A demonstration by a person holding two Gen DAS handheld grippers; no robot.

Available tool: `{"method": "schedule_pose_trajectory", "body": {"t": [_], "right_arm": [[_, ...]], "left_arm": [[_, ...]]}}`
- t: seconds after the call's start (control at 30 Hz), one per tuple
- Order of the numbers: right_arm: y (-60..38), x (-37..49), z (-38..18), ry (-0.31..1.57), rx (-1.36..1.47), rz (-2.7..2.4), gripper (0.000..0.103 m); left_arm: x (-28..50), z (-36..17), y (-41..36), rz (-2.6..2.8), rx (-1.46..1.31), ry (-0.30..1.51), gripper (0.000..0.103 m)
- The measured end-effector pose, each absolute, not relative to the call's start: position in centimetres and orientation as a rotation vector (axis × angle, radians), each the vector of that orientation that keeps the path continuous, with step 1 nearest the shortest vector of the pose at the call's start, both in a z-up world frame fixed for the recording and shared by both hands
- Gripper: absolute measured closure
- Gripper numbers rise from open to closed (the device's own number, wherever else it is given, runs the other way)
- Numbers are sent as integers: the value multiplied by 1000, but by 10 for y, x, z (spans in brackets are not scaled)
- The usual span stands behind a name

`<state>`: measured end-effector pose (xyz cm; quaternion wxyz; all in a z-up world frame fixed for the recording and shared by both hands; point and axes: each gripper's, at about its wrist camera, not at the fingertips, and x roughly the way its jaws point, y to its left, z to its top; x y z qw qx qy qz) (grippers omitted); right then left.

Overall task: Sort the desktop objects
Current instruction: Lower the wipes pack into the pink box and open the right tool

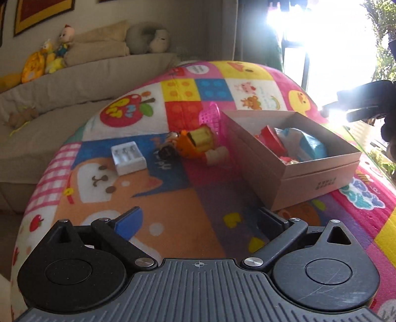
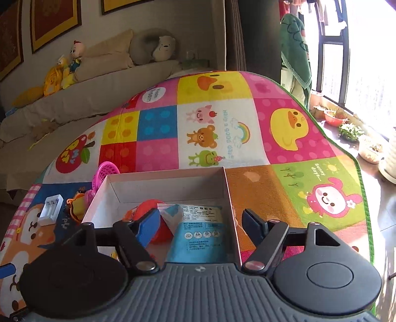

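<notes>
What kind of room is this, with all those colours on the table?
Most likely a living room in a home. A beige sofa holds stuffed toys and a bear pillow, framed pictures hang above it, and potted plants line a sunny window. The colours are a children's cartoon blanket.

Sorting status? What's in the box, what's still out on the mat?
Done: the cardboard box already holds a blue-and-white packet and a red item. In hand: nothing; both the left hand-held gripper and the right hand-held gripper are open and empty. Left on the mat: a white battery charger, an orange toy and a pink basket.
</notes>
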<state>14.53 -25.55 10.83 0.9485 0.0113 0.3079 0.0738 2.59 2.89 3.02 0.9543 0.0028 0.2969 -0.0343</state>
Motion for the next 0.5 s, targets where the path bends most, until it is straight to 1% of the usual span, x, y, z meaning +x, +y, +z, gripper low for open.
{"method": "schedule_pose_trajectory", "body": {"t": [0.13,0.27,0.4,0.43,0.5], "right_arm": [[-243,133,118,614,-44,172,25],[-206,123,132,590,-113,281,25],[-152,144,146,619,-136,393,26],[-140,155,147,634,-133,407,27],[-116,184,146,672,-128,415,38]], "left_arm": [[29,25,46,37,-5,596,2],[29,20,67,148,-5,575,1],[26,16,86,131,-111,582,1],[25,15,90,133,-133,572,0],[25,14,93,125,-158,574,0]]}}
